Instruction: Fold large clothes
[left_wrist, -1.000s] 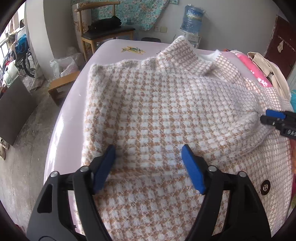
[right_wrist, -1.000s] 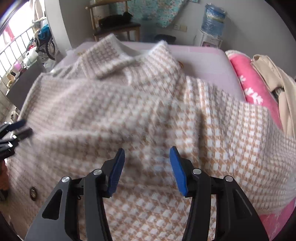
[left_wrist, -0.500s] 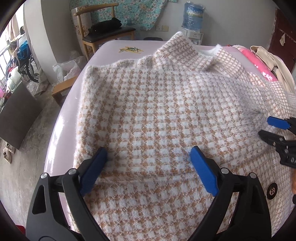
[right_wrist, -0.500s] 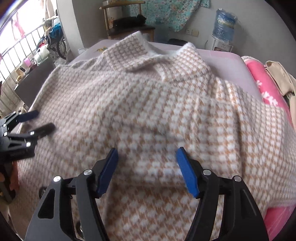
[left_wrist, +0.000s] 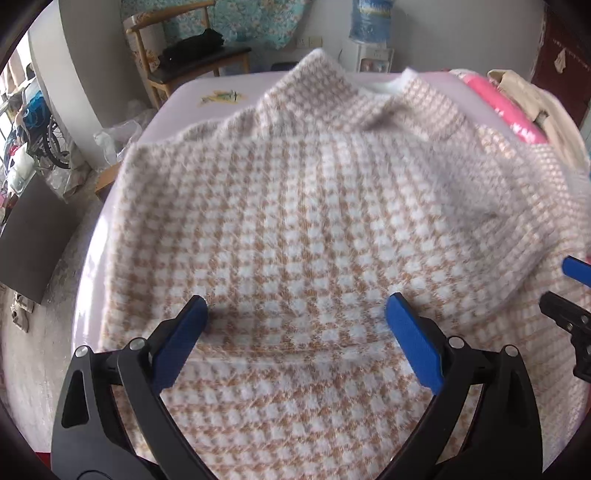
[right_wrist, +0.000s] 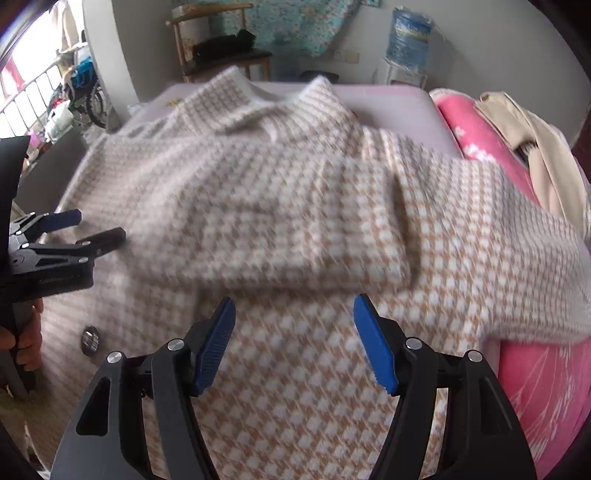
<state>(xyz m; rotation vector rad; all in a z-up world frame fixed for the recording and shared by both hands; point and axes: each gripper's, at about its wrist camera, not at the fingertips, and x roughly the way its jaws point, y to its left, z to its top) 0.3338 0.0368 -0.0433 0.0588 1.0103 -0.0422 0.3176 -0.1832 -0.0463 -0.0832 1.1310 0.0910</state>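
While the houndstooth coat (left_wrist: 295, 229) lies spread across the pale pink bed (left_wrist: 188, 99), collar at the far end, the left gripper (left_wrist: 295, 314) hovers over its near part with jaws released and wide; they have just been opening, and cloth lies under them, not pinched between them. A folded panel ends in a soft edge just behind the blue pads (left_wrist: 413, 347), which suggests a fold laid down and let go. At the right border the right gripper (left_wrist: 569, 295) is cut off, so only one blue pad and a black tip show. Motion blur smears the weave on the far right.

From the right wrist view, the right gripper (right_wrist: 295, 336) likewise stands released above the coat (right_wrist: 295, 206), its jaws having just widened with nothing clamped. A sleeve or side panel is turned in over the body, its edge just ahead of the pads. The left gripper (right_wrist: 74, 236) shows at the left, open, held by a partly hidden hand (right_wrist: 22, 339). A dark button (right_wrist: 90, 336) sits near it. The pink blanket (right_wrist: 535, 387) lies beside the coat; the coat's lower hem is out of frame.
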